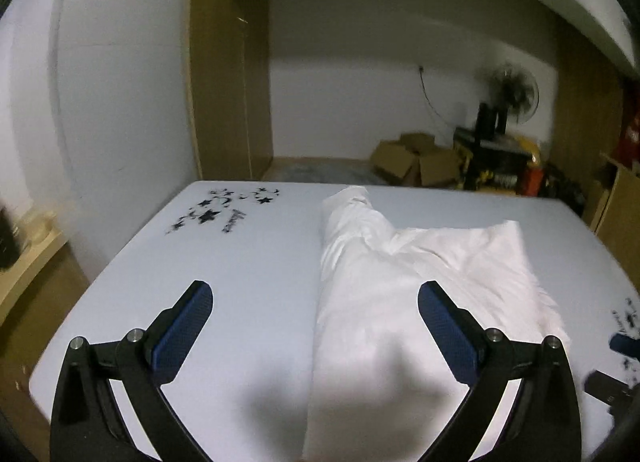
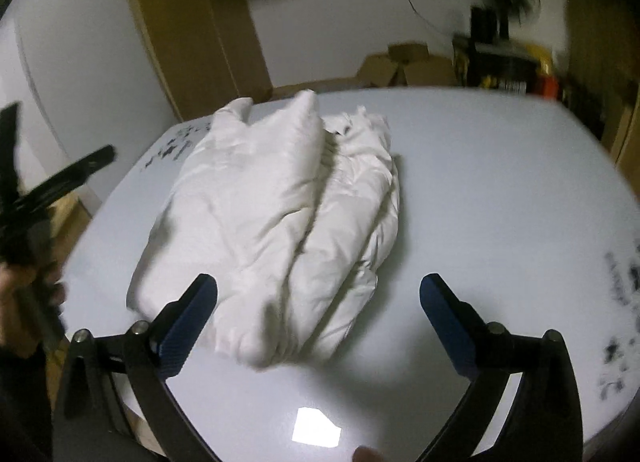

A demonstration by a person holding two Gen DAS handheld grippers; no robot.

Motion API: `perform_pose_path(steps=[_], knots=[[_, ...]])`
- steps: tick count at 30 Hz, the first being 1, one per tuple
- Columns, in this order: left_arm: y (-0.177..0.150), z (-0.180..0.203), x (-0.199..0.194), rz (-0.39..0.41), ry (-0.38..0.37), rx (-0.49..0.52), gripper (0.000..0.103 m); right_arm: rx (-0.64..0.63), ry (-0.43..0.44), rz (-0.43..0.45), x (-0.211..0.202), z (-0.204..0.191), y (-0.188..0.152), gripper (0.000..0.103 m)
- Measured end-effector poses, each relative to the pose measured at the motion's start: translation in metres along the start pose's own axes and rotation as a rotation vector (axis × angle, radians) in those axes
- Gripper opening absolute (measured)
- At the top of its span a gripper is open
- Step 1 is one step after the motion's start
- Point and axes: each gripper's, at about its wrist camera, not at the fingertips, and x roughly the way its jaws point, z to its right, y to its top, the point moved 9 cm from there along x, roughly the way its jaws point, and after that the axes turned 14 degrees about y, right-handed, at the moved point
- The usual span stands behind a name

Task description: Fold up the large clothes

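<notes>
The white garment [image 2: 276, 213] lies in a puffy, partly folded bundle on the white table [image 2: 500, 189]. In the right wrist view it fills the middle of the frame, and its long axis runs from the lower middle up toward the upper left, away from the camera. The right gripper [image 2: 318, 298] hangs above the near end of the bundle with its 2 blue pads [image 2: 188, 326] spread wide and nothing between them; the near end of the cloth sits just ahead of the left pad, and bare table shows under the right pad. In the left wrist view the garment [image 1: 400, 282] fills the middle and right of the frame, and its long axis again runs away from the camera toward the upper middle. The left gripper [image 1: 316, 326] is also spread wide and holds nothing; its right pad [image 1: 448, 338] is over the cloth and its left pad is over bare table. In the right wrist view the left gripper [image 2: 52, 185] shows blurred at the left edge of the frame, held in a hand [image 2: 24, 294], well off to the side of the bundle. So the right gripper looks nearer to the garment's near end, and it seems better placed to take hold next. Counted: 1 garment, 1 table, 2 grippers with 2 pads each. Black star marks [image 1: 216, 209] sit at the table's upper left in the left wrist view. Brown boxes [image 1: 416, 161] and 1 fan [image 1: 512, 93] stand far behind.
</notes>
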Motion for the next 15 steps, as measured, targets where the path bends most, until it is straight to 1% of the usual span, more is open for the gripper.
perform_pose_path(steps=[2, 4, 5, 6, 7, 8, 11, 13, 15], knots=[[-0.02, -0.006, -0.028, -0.043, -0.009, 0.002, 0.103, -0.049, -0.033, 0.016, -0.016, -0.013, -0.009, 0.103], [-0.046, -0.014, -0.052, -0.122, 0.011, -0.006, 0.103, -0.074, -0.063, 0.024, -0.032, -0.019, -0.018, 0.103], [-0.056, -0.014, -0.063, -0.143, 0.02, -0.01, 0.103, -0.077, -0.077, 0.041, -0.04, -0.019, -0.021, 0.103], [-0.064, -0.015, -0.075, -0.145, 0.021, -0.02, 0.103, -0.076, -0.089, 0.054, -0.049, -0.018, -0.026, 0.103], [-0.071, -0.016, -0.088, -0.138, 0.027, -0.031, 0.103, -0.077, -0.105, 0.07, -0.06, -0.023, -0.038, 0.103], [-0.076, -0.016, -0.1, -0.129, 0.041, -0.042, 0.103, -0.074, -0.122, 0.087, -0.067, -0.023, -0.039, 0.103], [-0.091, -0.021, -0.127, -0.113, 0.067, -0.082, 0.103, -0.091, -0.128, 0.12, -0.085, -0.04, -0.05, 0.103], [-0.1, -0.023, -0.135, -0.118, 0.087, -0.076, 0.103, -0.12, -0.153, 0.143, -0.091, -0.048, -0.052, 0.103], [-0.106, -0.019, -0.139, -0.116, 0.109, -0.038, 0.103, -0.14, -0.167, 0.164, -0.1, -0.061, -0.059, 0.103]])
